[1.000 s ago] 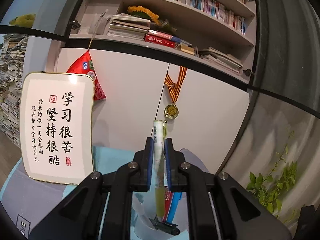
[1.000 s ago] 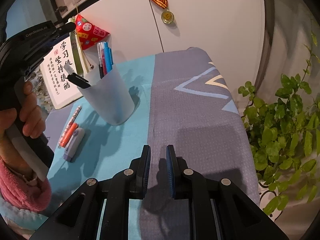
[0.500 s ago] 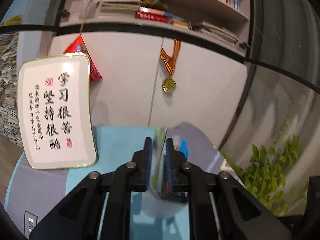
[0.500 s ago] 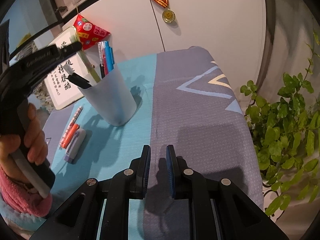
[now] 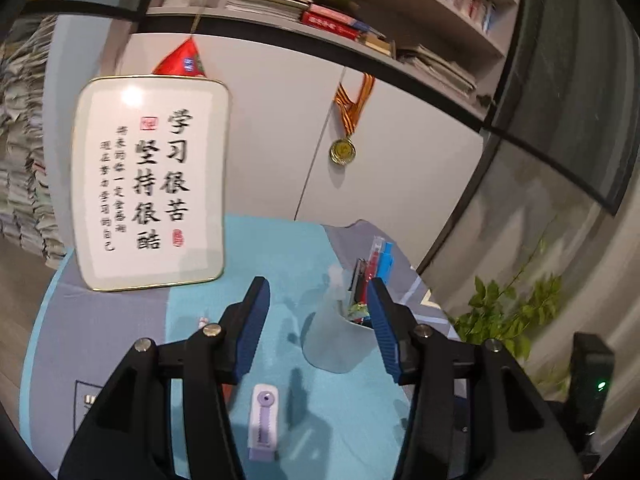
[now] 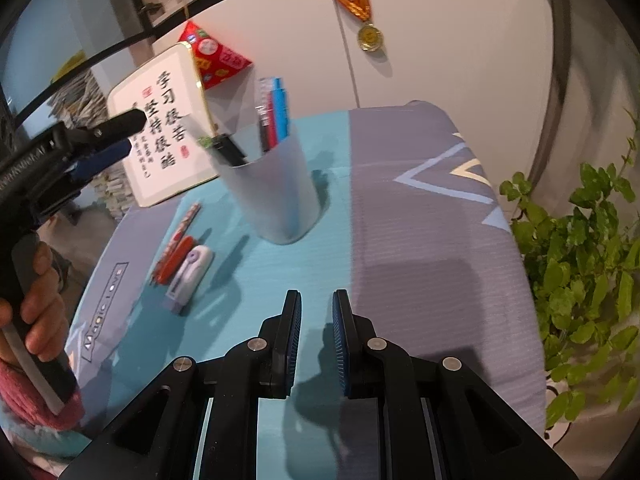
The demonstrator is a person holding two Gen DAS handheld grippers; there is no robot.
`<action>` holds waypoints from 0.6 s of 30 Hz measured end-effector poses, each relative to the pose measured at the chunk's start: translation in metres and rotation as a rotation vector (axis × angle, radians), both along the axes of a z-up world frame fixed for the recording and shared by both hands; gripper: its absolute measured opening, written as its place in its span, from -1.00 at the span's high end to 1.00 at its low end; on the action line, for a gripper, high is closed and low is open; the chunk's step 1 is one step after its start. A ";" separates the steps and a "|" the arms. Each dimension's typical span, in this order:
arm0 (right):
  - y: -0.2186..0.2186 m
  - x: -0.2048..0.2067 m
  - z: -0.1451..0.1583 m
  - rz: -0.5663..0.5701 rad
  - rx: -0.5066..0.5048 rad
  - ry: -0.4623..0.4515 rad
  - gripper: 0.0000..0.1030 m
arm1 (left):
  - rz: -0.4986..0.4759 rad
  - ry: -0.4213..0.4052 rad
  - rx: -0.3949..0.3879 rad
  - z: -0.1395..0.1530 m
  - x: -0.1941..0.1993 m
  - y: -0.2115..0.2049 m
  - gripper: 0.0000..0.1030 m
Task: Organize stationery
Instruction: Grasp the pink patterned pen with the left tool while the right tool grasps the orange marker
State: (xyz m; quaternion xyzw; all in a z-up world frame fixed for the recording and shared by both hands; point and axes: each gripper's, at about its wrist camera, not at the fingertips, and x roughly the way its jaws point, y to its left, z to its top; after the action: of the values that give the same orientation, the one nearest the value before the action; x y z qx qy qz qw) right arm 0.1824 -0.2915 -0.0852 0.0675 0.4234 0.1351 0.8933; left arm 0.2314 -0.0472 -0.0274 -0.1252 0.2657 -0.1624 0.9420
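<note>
A blue-and-grey cloth (image 6: 420,240) covers the table, where the pen cup (image 6: 276,192) stands before a calligraphy plaque (image 5: 150,184), its pens blurred, left gripper (image 5: 316,312) spread empty, right gripper (image 6: 316,320) narrowly parted, empty.

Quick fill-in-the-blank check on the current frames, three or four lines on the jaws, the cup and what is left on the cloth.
1. The left gripper has its jaws ____ and holds nothing.
2. The pens stand in the translucent ____.
3. The purple-and-white correction tape lies on the ____ part of the tablecloth, beside the orange pen.
4. The right gripper holds ____ between its jaws.

Missing words: open; cup; teal; nothing
</note>
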 end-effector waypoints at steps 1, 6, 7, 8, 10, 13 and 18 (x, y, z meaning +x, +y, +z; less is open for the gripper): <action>0.003 -0.001 0.000 0.009 -0.003 0.000 0.71 | 0.003 -0.003 -0.006 0.001 -0.003 0.005 0.06; 0.017 -0.003 0.001 0.038 -0.019 0.004 0.71 | 0.047 0.014 0.106 -0.015 -0.015 0.022 0.09; 0.018 -0.003 0.001 0.039 -0.020 0.006 0.71 | 0.052 0.036 0.143 -0.024 -0.015 0.025 0.09; 0.021 -0.003 0.001 0.043 -0.022 0.007 0.71 | 0.053 0.065 0.175 -0.035 -0.014 0.028 0.11; 0.027 -0.002 0.000 0.054 -0.026 0.013 0.71 | 0.058 0.134 0.228 -0.059 -0.011 0.034 0.27; 0.039 0.000 0.000 0.077 -0.035 0.021 0.71 | 0.045 0.204 0.266 -0.083 -0.004 0.039 0.44; 0.059 0.000 0.000 0.127 -0.049 0.033 0.71 | 0.014 0.248 0.274 -0.101 0.007 0.043 0.50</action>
State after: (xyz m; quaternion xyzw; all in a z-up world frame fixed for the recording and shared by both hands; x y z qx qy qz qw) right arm 0.1829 -0.2327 -0.0856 0.0209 0.4448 0.1799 0.8771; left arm 0.2388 -0.0039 -0.1280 -0.0166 0.3986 -0.1016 0.9113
